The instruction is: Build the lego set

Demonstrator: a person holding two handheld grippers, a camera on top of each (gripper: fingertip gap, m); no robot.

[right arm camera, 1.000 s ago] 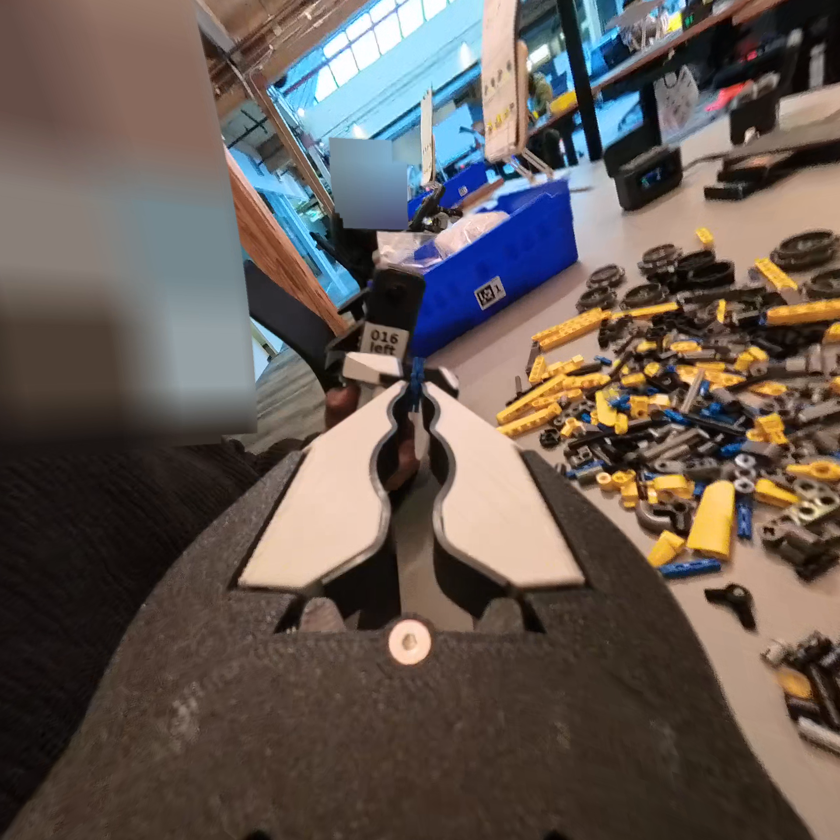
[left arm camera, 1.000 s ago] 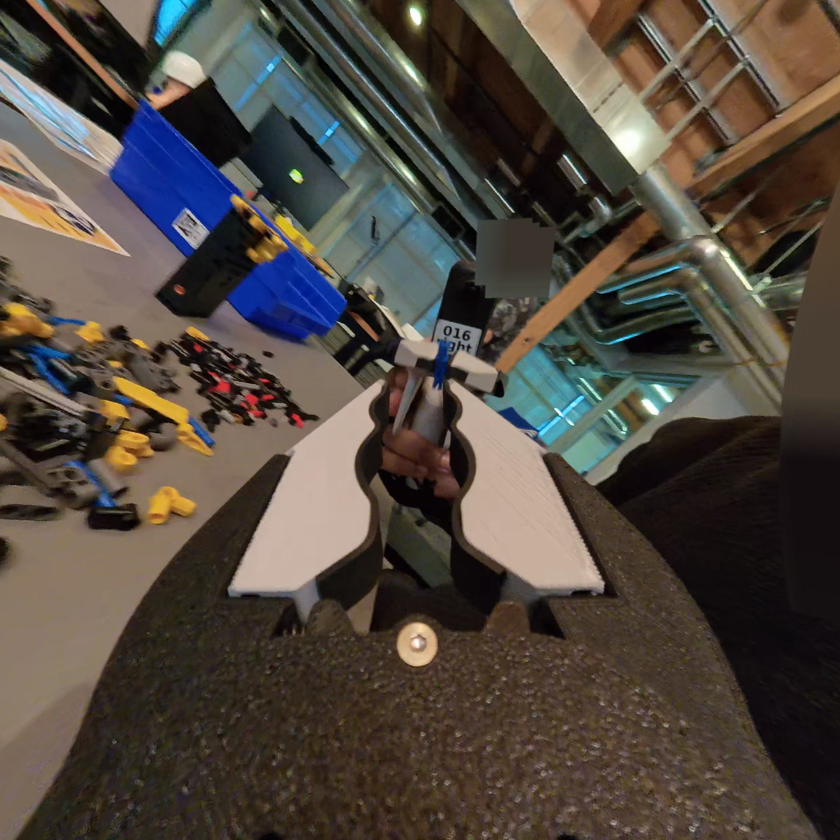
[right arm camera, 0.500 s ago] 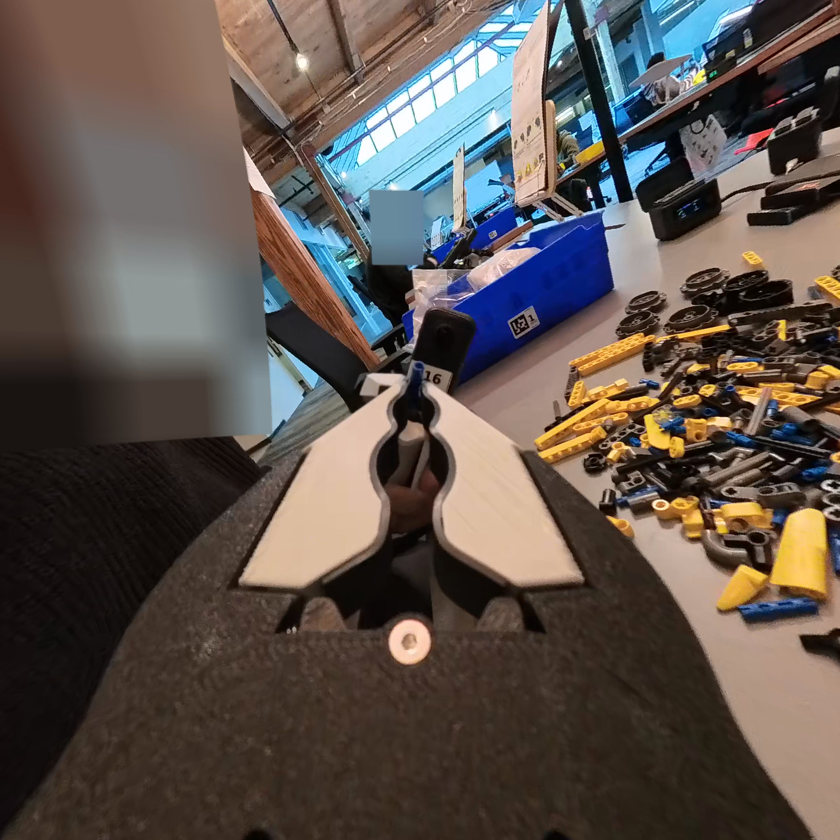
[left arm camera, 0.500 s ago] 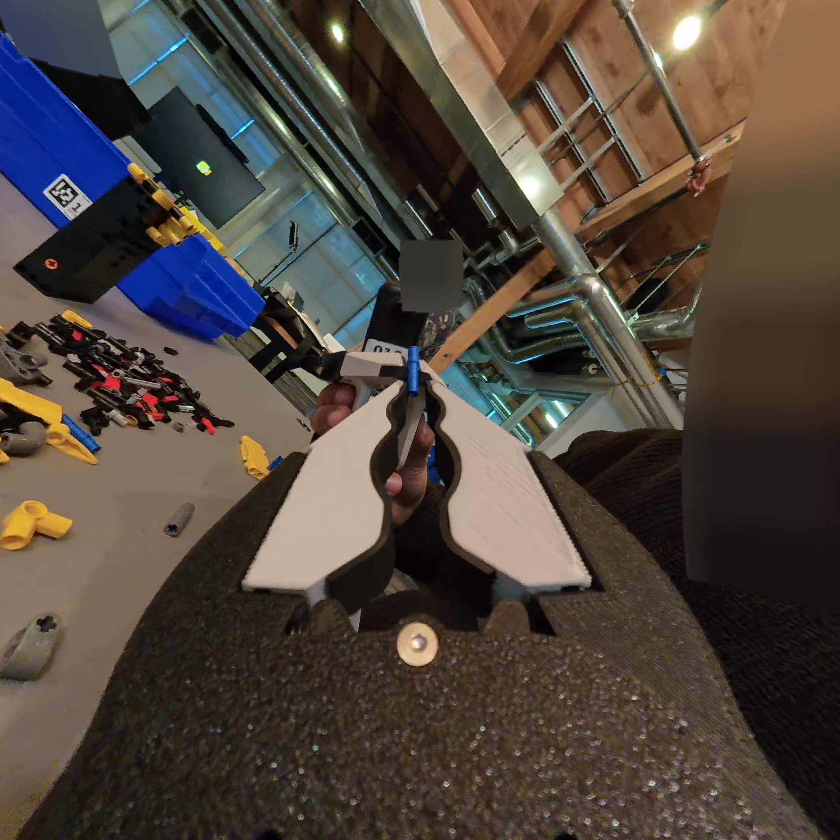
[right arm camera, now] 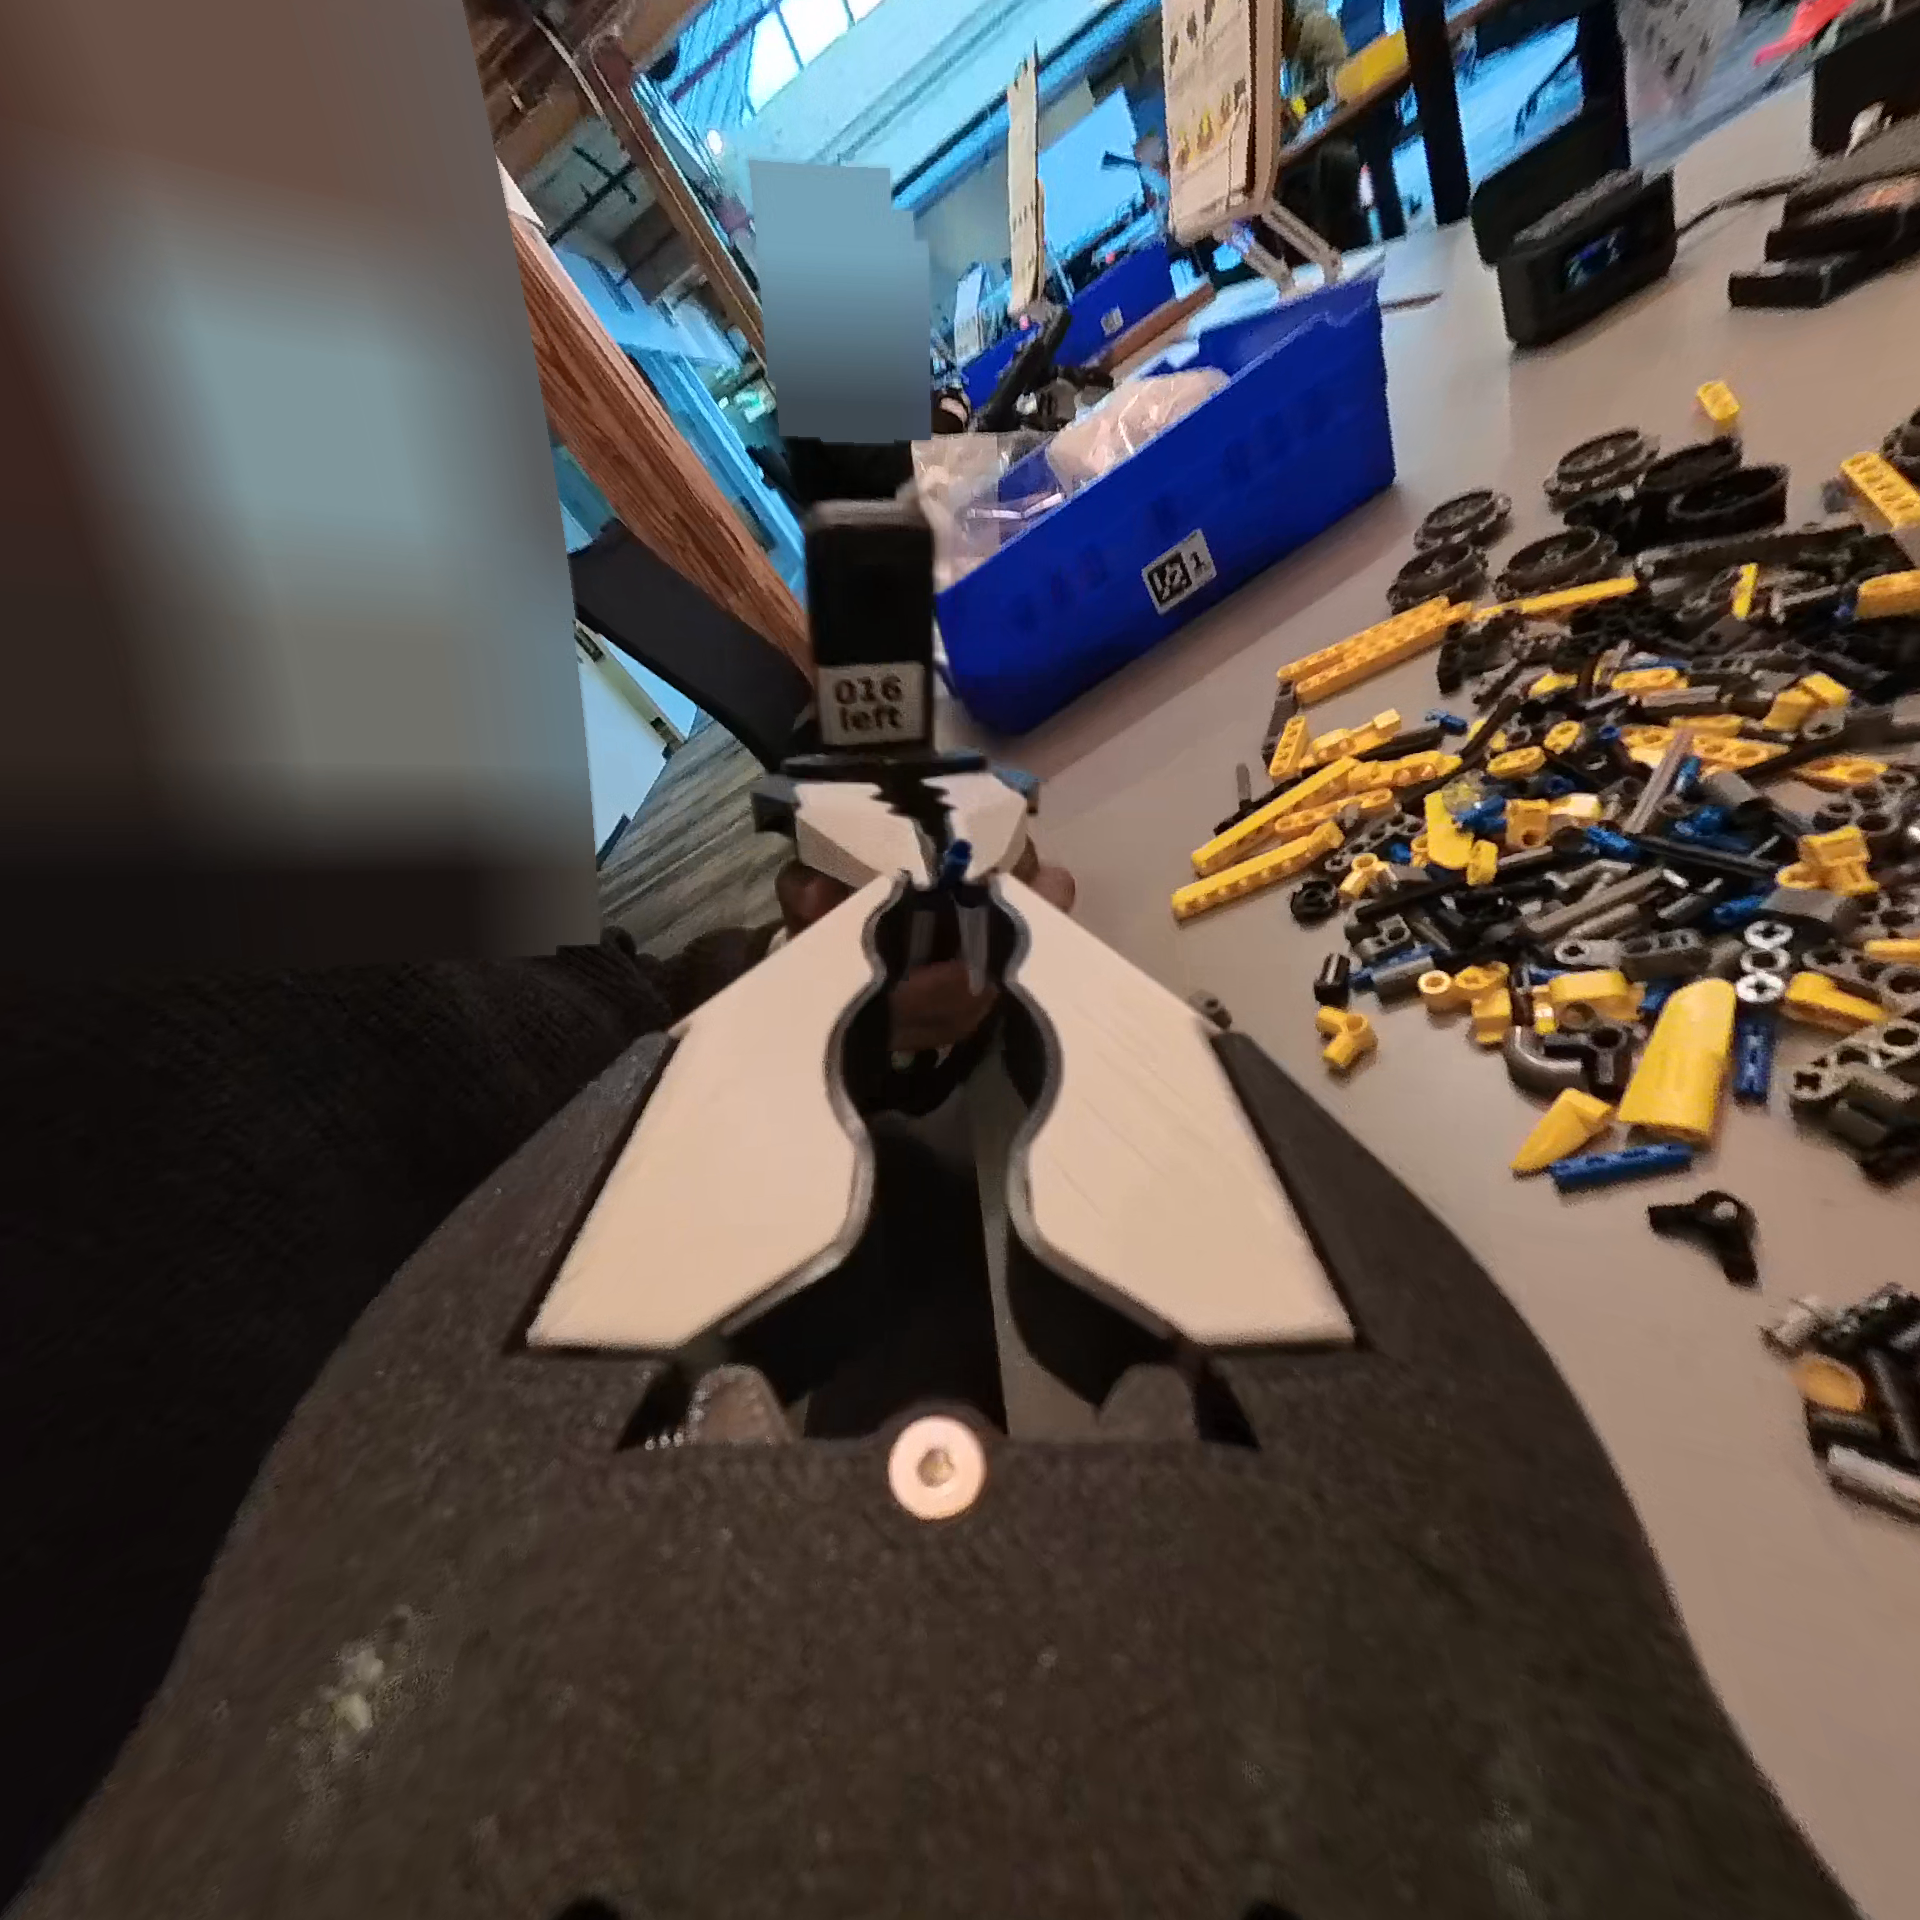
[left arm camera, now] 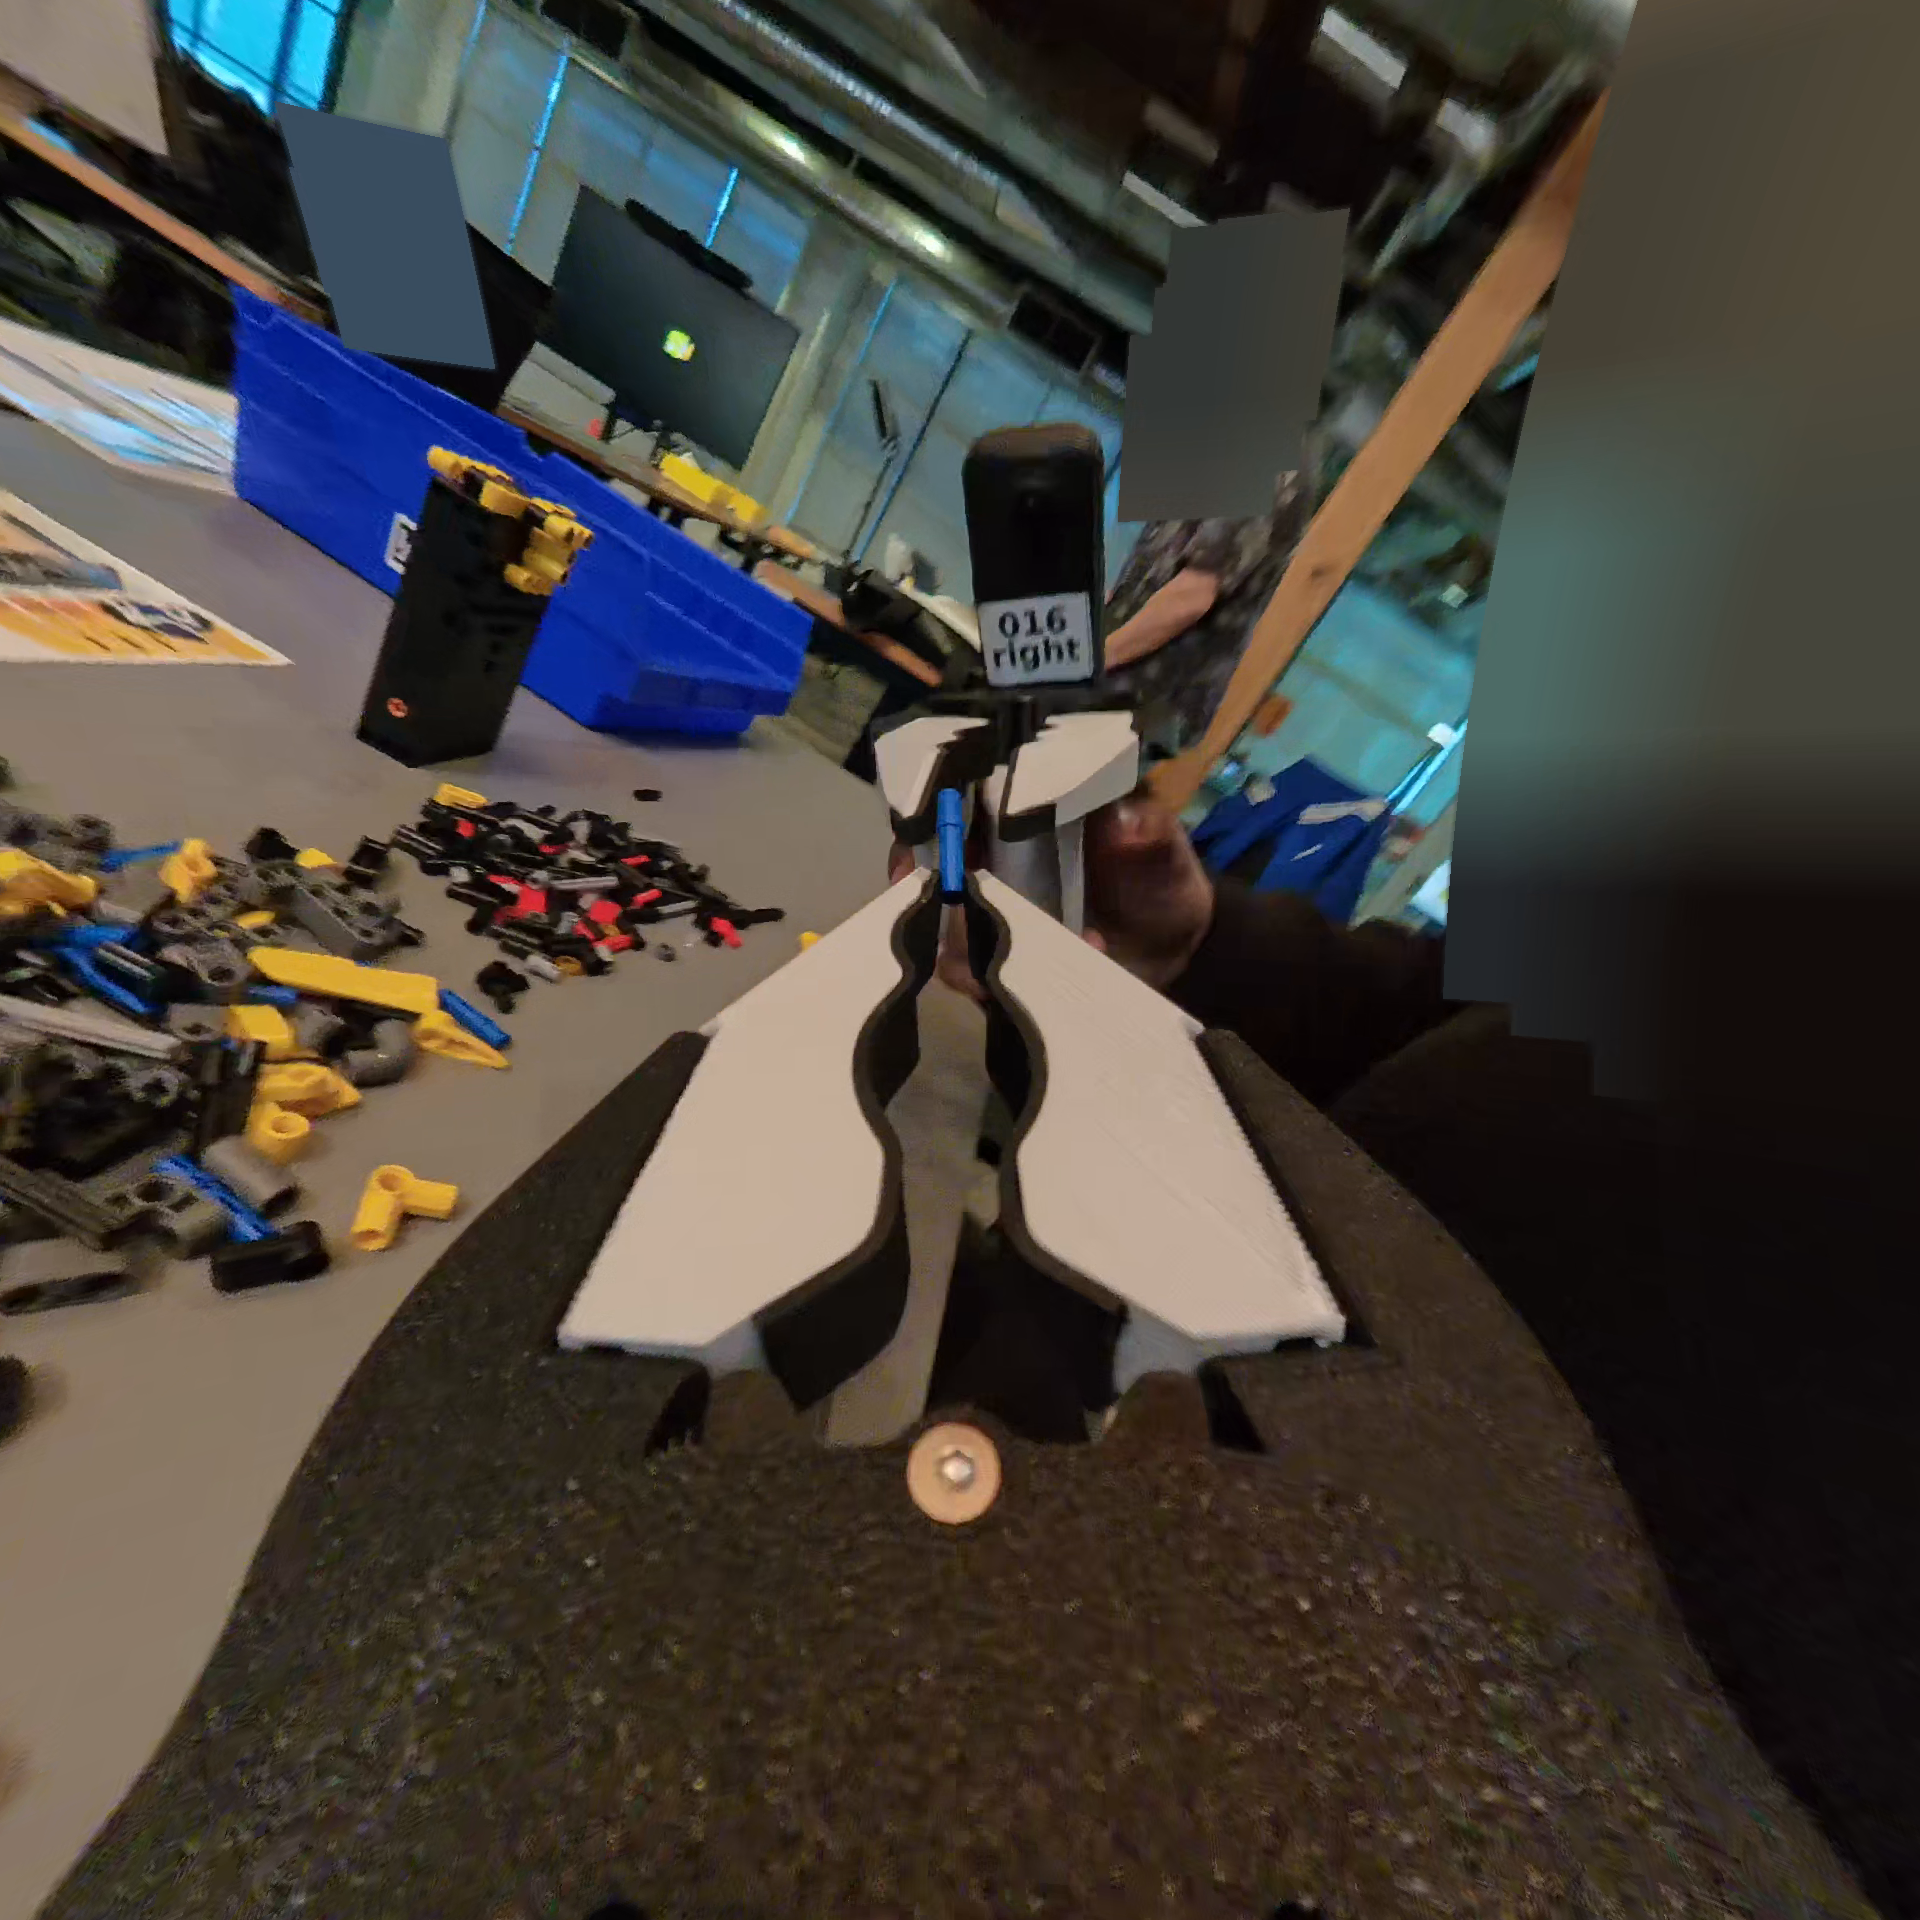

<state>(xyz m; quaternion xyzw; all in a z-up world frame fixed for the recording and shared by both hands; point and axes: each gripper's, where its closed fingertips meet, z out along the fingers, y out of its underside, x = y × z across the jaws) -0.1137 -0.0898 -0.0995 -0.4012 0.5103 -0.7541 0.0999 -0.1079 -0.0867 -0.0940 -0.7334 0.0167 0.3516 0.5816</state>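
My left gripper [left arm camera: 950, 891] is shut on a small blue pin [left arm camera: 948, 842], which stands up out of its tips. My right gripper [left arm camera: 987, 790] faces it just beyond the pin, held in a person's hand. In the right wrist view, my right gripper [right arm camera: 943, 883] has its jaws a little apart and holds nothing. The left gripper [right arm camera: 920, 831] and the blue pin [right arm camera: 954, 860] sit just past its tips. Both grippers are held in the air off the table's near edge.
A grey table [left arm camera: 156, 1455] carries a heap of yellow, black, grey and blue building pieces [right arm camera: 1610, 831], small black and red pieces [left arm camera: 582, 883] and black wheels [right arm camera: 1662, 488]. A blue bin [left arm camera: 623, 623] and a black block topped with yellow pieces [left arm camera: 457, 644] stand behind. The grippers are tip to tip, or close to it.
The right gripper held the blue pin a second ago while the left was open. The left has closed on the pin, and the right has let go and drawn back slightly.
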